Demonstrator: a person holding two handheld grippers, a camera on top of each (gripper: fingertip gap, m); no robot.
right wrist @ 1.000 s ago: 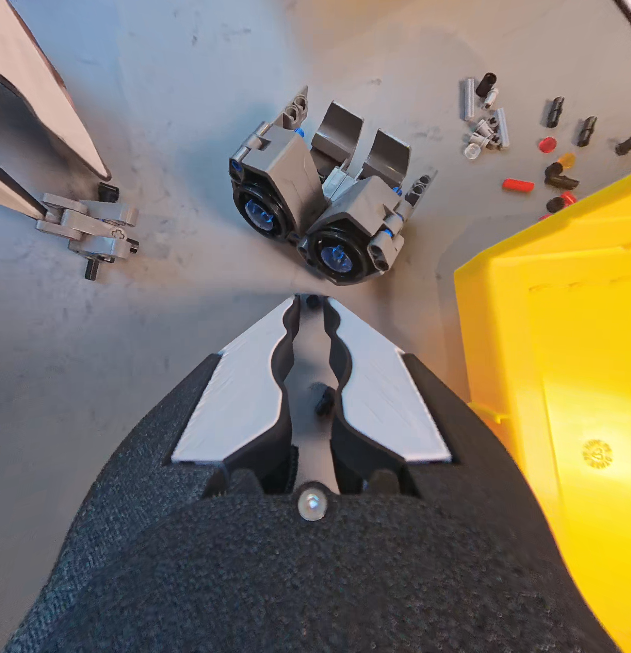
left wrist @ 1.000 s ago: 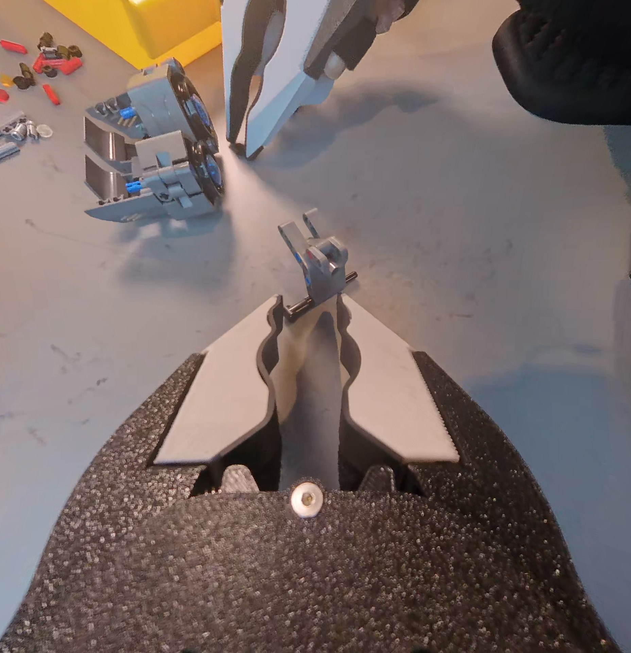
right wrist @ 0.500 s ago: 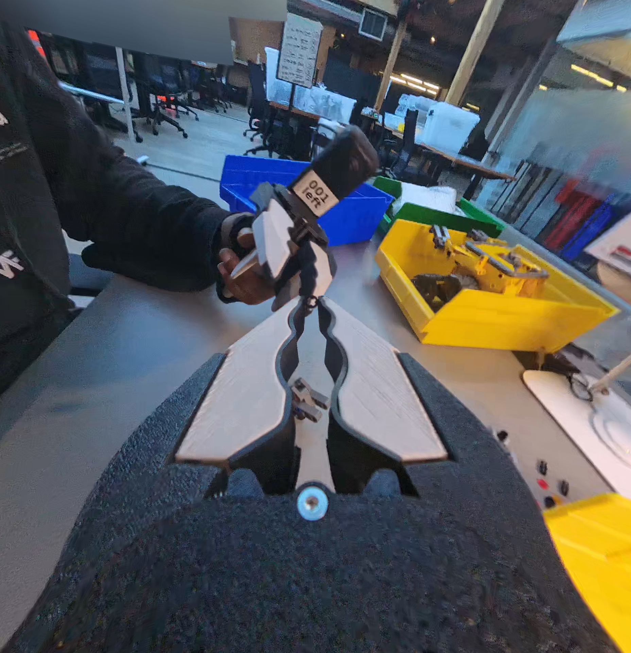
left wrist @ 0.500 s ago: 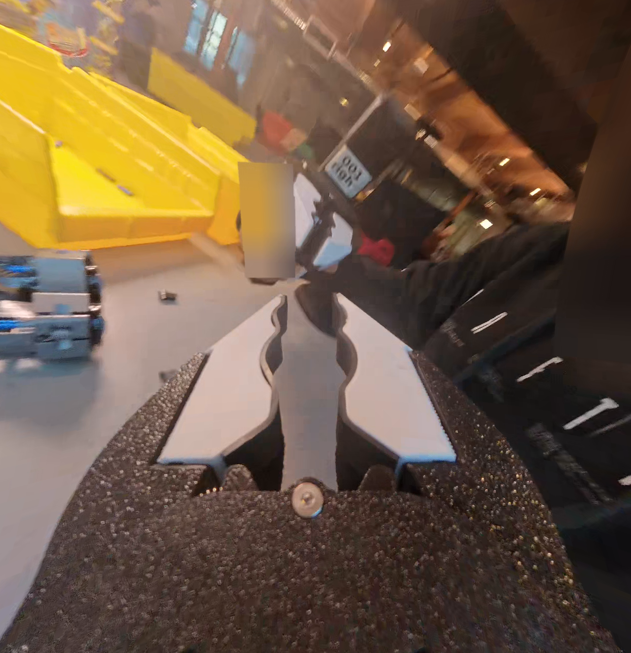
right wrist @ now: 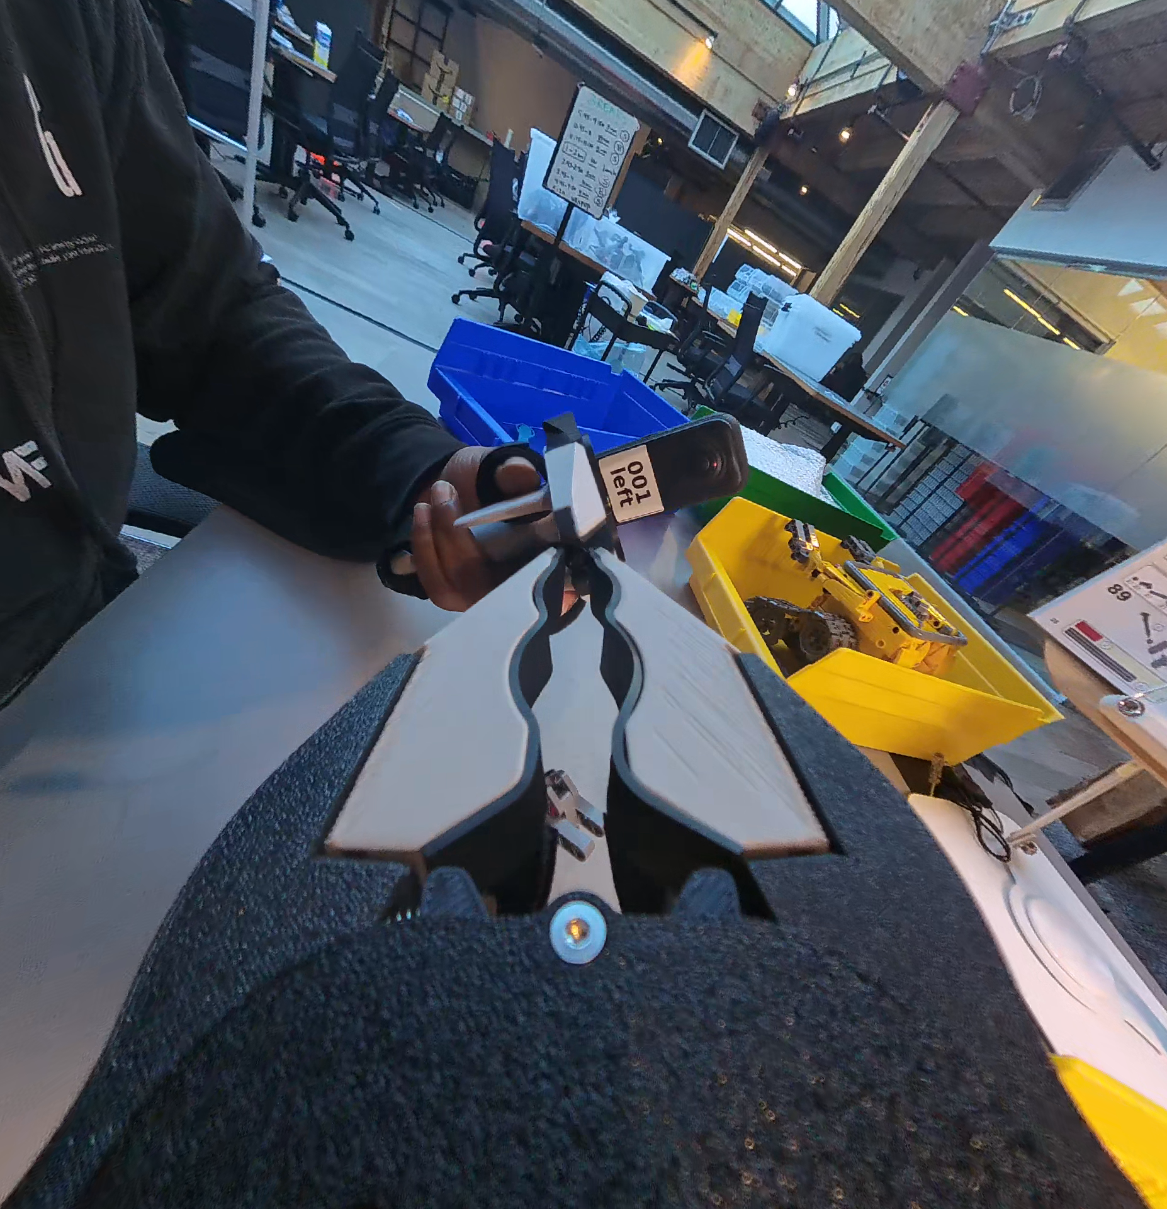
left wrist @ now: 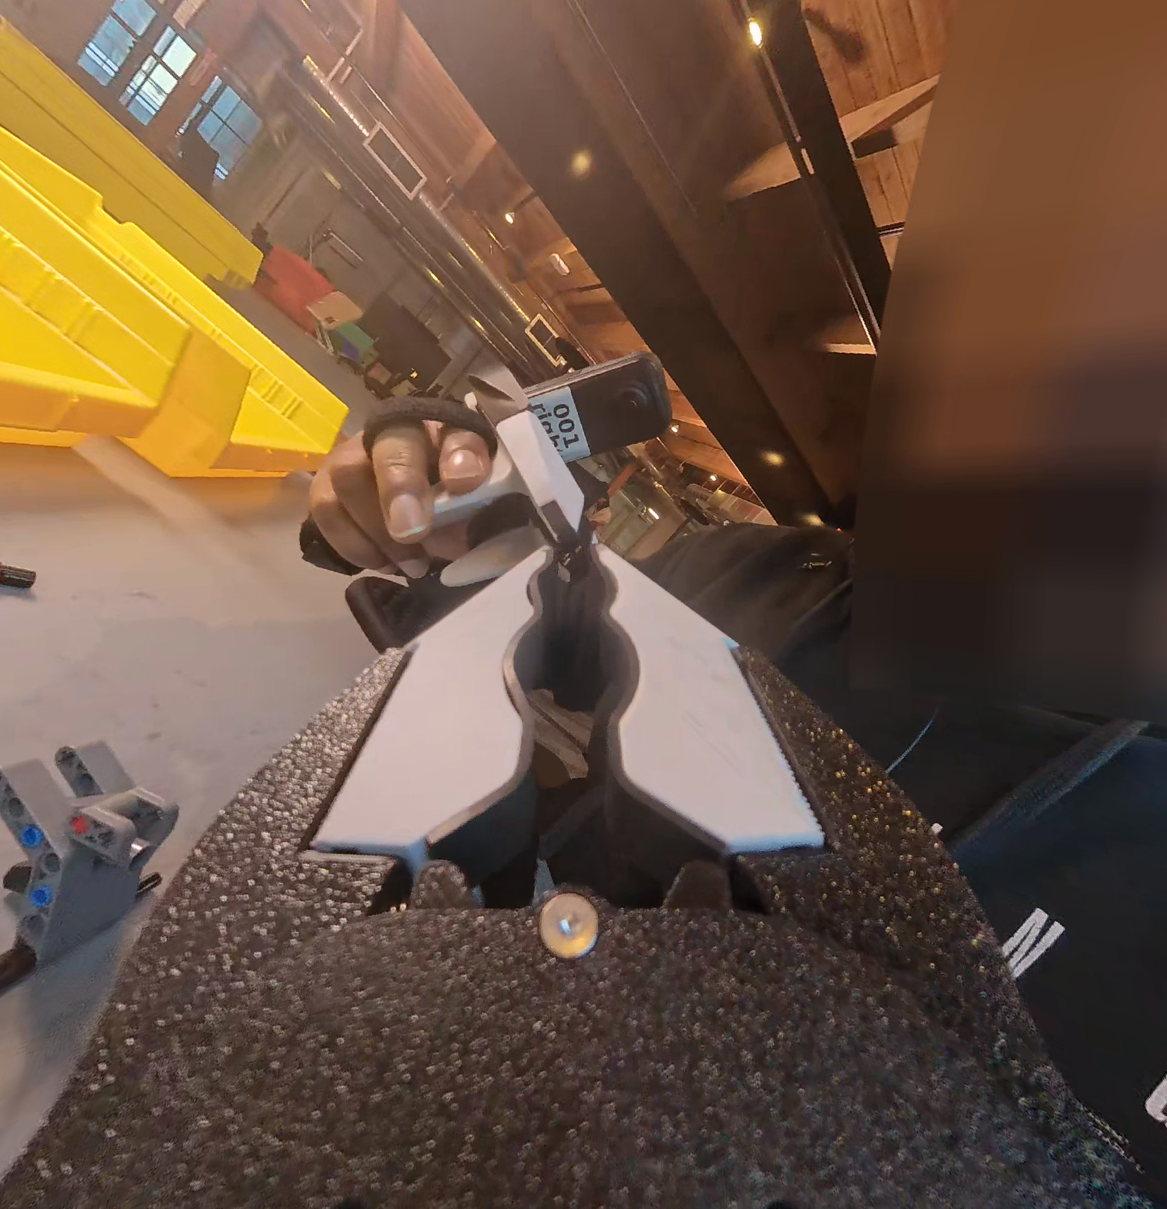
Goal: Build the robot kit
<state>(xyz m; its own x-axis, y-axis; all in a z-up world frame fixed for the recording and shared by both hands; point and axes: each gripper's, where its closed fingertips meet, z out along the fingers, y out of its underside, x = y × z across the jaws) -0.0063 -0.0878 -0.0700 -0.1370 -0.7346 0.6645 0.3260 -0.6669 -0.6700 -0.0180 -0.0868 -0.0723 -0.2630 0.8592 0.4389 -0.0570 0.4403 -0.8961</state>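
Now left gripper point(left wrist: 571, 566) tip-to-tip with right gripper point(right wrist: 577, 566); grey piece point(left wrist: 64, 844) well apart.

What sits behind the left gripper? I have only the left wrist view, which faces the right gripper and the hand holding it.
Observer: Behind the left gripper stands an open yellow bin with a yellow tracked vehicle model inside it.
Operator: And below the right gripper?
Observer: A small grey piece shows through the gap between the fingers of the right gripper. It seems to lie on the table, apart from both grippers.
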